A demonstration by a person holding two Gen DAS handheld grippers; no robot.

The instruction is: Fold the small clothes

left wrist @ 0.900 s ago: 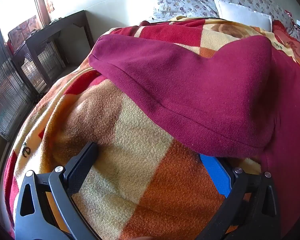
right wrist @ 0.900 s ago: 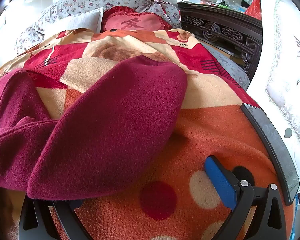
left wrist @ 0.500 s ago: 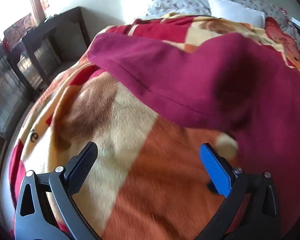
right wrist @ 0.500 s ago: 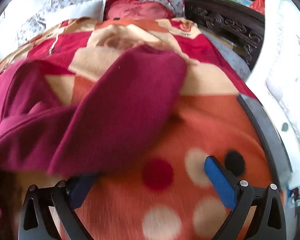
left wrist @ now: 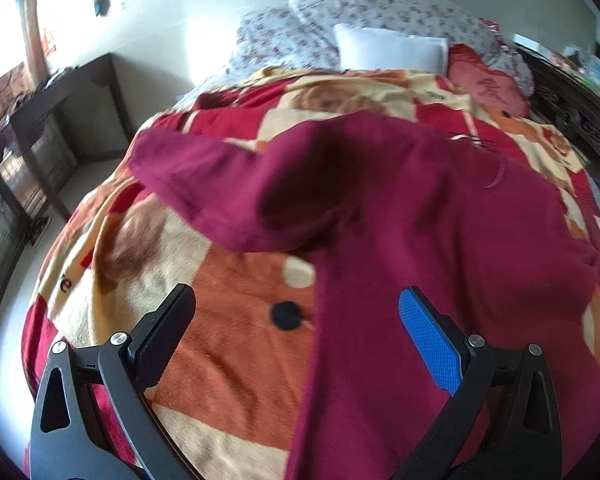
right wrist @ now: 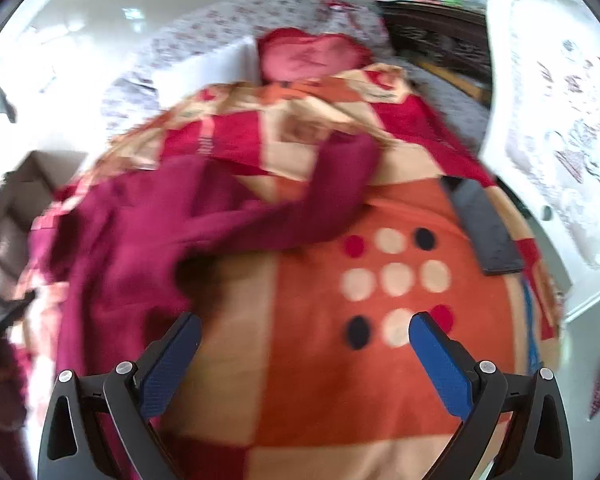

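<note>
The maroon garment lies spread on the patterned blanket over the bed, one sleeve thrown out to the left and its body running down toward the camera. In the left wrist view the left gripper stands wide apart above the cloth's left edge, holding nothing. In the blurred right wrist view the garment lies up and left of the right gripper, also wide apart and empty over bare blanket. A dark flat phone-like slab lies near the blanket's right edge; pillows sit at the far end.
</note>
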